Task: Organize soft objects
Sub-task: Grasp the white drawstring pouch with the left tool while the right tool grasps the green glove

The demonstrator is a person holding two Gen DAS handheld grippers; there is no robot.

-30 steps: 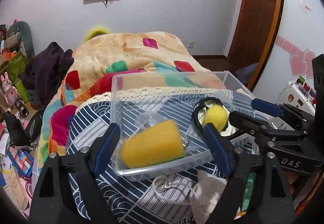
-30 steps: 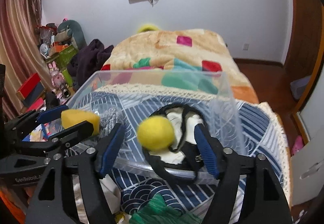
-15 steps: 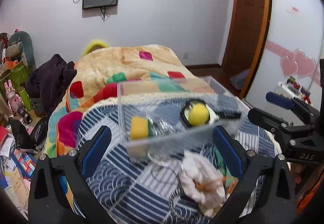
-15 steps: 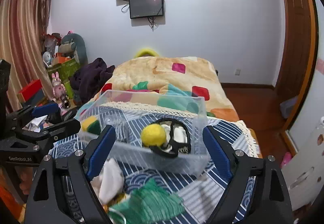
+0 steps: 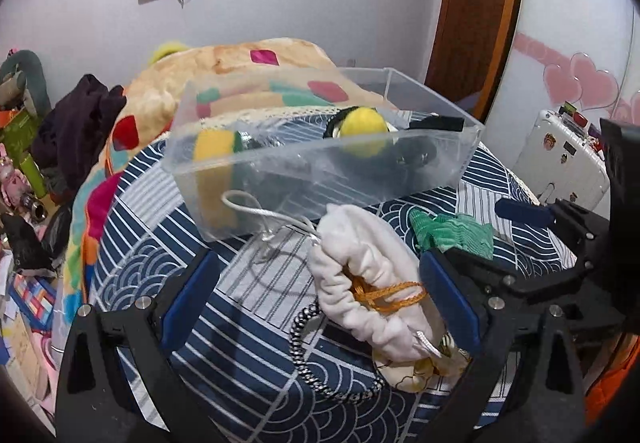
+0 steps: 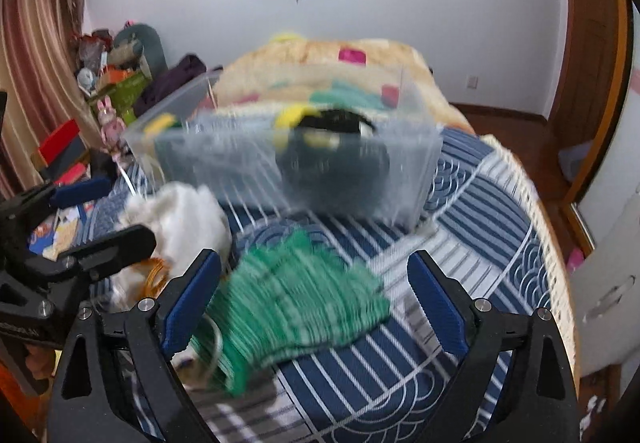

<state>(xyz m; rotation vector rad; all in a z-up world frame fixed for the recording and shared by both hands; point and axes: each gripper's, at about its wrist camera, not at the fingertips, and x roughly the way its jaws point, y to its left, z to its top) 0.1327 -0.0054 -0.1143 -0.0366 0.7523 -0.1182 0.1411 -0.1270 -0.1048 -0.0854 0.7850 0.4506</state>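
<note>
A clear plastic bin [image 5: 424,179] [image 6: 404,179] stands on the blue patterned cloth. It holds a yellow sponge [image 5: 212,147], a yellow ball [image 5: 362,123] and a black strap. My left gripper [image 5: 320,295] is open over a white fleecy pouch [image 5: 360,267] with an orange cord [image 5: 388,295] and a black-and-white cord. My right gripper [image 6: 314,299] is open over a green knitted cloth [image 6: 292,299], also in the left wrist view [image 5: 452,231]. The right wrist view is blurred.
The blue striped cloth [image 6: 472,243] covers the near end of a bed with a colourful blanket [image 5: 240,63]. Clutter and dark clothes [image 5: 76,115] lie left. A white suitcase [image 5: 560,159] and wooden door [image 5: 472,3] are right.
Both grippers have pulled back from the bin and dropped lower. The sponge and ball stay in the bin. The pouch and green cloth now sit between the open jaws.
</note>
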